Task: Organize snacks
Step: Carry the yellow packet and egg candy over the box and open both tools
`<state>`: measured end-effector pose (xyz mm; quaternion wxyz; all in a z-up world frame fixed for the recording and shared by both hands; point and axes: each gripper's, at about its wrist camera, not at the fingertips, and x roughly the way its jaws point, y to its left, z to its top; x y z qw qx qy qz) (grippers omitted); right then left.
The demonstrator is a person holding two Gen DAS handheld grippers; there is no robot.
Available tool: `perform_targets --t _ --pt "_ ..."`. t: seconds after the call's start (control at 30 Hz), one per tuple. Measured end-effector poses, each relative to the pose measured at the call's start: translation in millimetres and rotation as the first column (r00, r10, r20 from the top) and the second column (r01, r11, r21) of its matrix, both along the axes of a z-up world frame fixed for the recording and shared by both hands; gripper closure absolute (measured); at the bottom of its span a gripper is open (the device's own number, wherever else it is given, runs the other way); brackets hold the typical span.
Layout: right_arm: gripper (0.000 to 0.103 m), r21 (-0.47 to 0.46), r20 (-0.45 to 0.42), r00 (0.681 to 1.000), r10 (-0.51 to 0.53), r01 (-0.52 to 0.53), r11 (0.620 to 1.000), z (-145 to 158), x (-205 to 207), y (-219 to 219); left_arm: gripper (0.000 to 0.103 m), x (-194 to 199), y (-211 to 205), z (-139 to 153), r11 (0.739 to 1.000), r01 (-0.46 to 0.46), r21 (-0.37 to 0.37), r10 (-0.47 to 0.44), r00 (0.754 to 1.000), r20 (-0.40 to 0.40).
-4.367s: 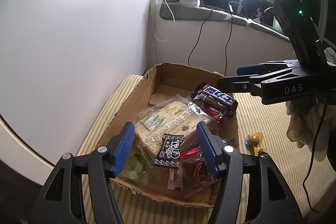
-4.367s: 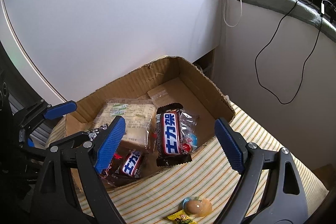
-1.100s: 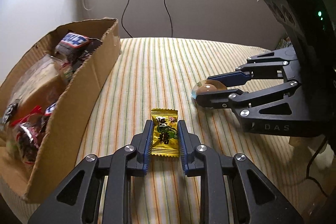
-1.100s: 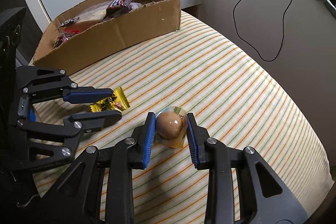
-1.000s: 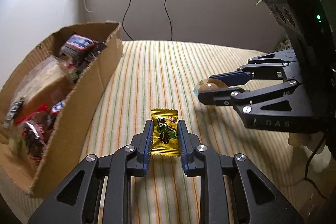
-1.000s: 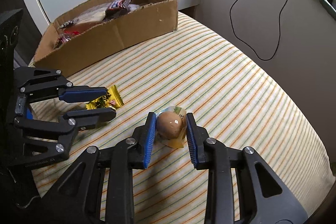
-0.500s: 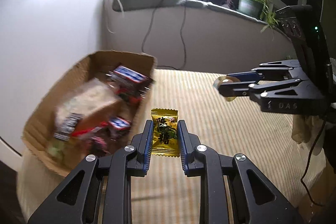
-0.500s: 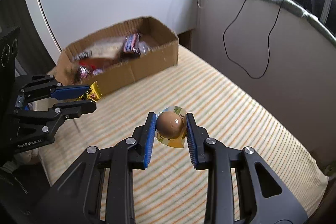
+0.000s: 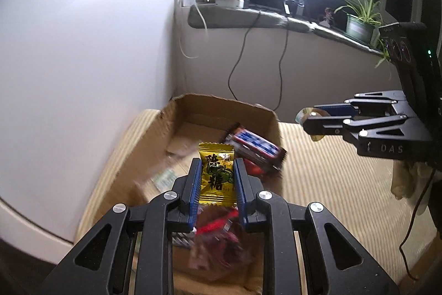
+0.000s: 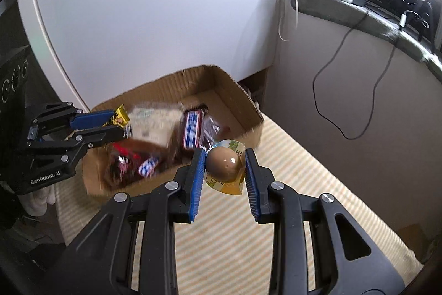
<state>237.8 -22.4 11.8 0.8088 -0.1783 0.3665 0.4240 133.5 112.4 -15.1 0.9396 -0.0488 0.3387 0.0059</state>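
Left wrist view: the left gripper [image 9: 216, 179] pinched a yellow candy packet [image 9: 216, 174] above the cardboard box [image 9: 176, 123] of snacks. Right wrist view: the right gripper [image 10: 224, 169] clamped a packaged brown egg [image 10: 224, 164] beside the box's near corner, over the striped cloth [image 10: 309, 184].

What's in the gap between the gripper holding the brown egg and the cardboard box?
Only bare striped cloth. The right wrist view shows the right gripper, shut on the egg, just short of the cardboard box with nothing lying between.

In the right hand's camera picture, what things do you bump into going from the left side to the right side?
left gripper with the yellow candy → cardboard box → packaged egg in the right gripper → black cable
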Motion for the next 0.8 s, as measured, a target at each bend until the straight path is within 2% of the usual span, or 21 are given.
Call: perform_targets --t 0.33,0.8 --pt "0.074 0.001 -0.033 0.999 0.007 -0.007 1.0 -13.5 28.3 39.0 0.082 28.8 13.5 -2.0 1.0 0.005 0.003 -0.005 1.0 -0.005" --pt "0.074 -0.024 -0.068 0.998 0.005 -0.006 1.0 -34.0 56.0 60.0 0.082 49.2 17.4 -7.1 1.0 0.022 0.008 -0.022 1.0 -0.022"
